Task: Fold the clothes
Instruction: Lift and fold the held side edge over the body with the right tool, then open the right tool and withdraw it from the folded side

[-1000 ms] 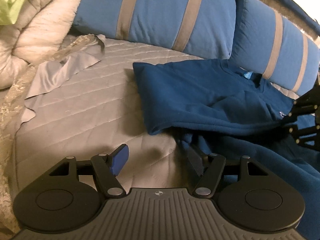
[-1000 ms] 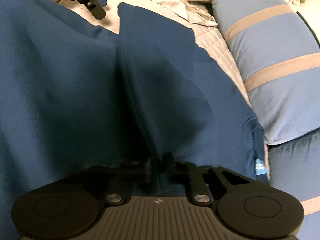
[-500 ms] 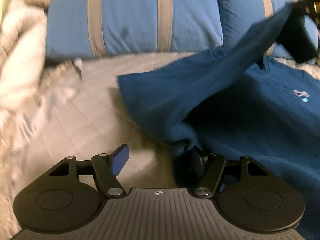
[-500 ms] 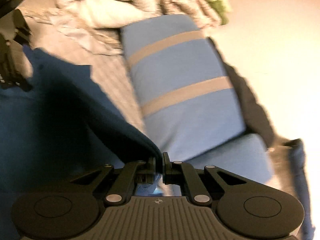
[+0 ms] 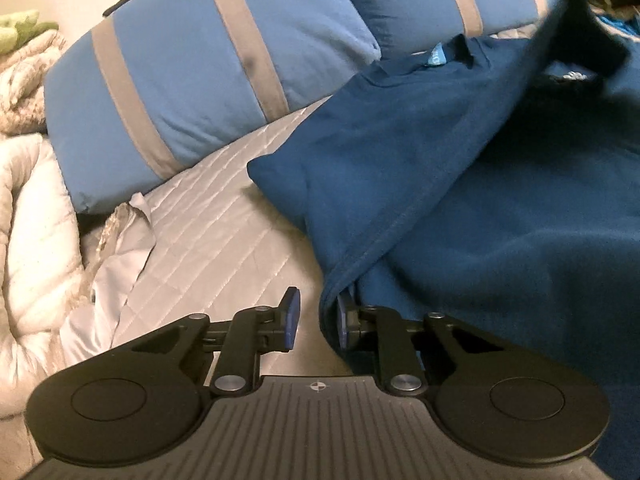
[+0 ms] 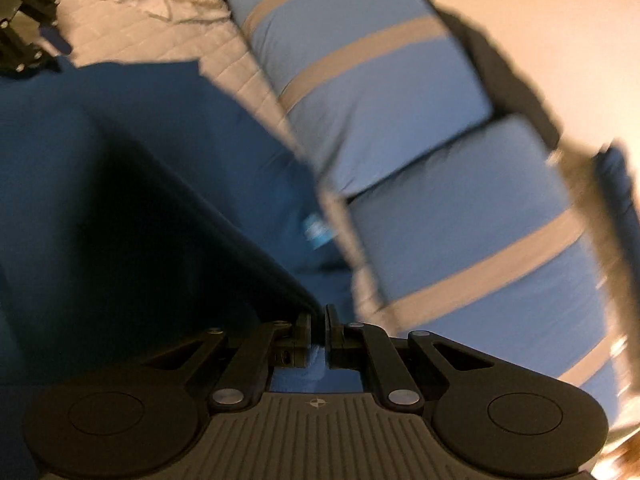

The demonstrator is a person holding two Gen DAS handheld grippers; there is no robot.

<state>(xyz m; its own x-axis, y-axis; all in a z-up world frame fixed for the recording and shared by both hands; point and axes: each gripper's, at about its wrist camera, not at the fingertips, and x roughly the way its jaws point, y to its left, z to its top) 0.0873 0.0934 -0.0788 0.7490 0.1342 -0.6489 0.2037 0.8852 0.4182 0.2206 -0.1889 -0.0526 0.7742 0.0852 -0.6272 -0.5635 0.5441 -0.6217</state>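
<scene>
A dark blue shirt (image 5: 500, 220) lies spread on the bed, its collar label toward the pillows. One hemmed edge of it is lifted and stretched taut from lower centre to upper right. That hem runs down between the jaws of my left gripper (image 5: 316, 320), which are closing. The cloth lies against the right pad, and a gap still shows by the left pad (image 5: 290, 316). In the right wrist view my right gripper (image 6: 320, 320) is shut on a fold of the blue shirt (image 6: 140, 160), holding it raised. The left gripper's black body (image 6: 20, 20) shows at the upper left.
Two blue pillows with grey stripes (image 5: 180, 100) (image 6: 360, 80) line the far side of the quilted grey bedspread (image 5: 224, 220). A white comforter (image 5: 32, 240) and a loose grey cloth (image 5: 116, 264) lie at the left. A bare wall (image 6: 552, 20) rises behind the pillows.
The right gripper lifted the shirt's edge up and toward the pillows. The left gripper rolled, moved onto the hem, and its jaws narrowed around it.
</scene>
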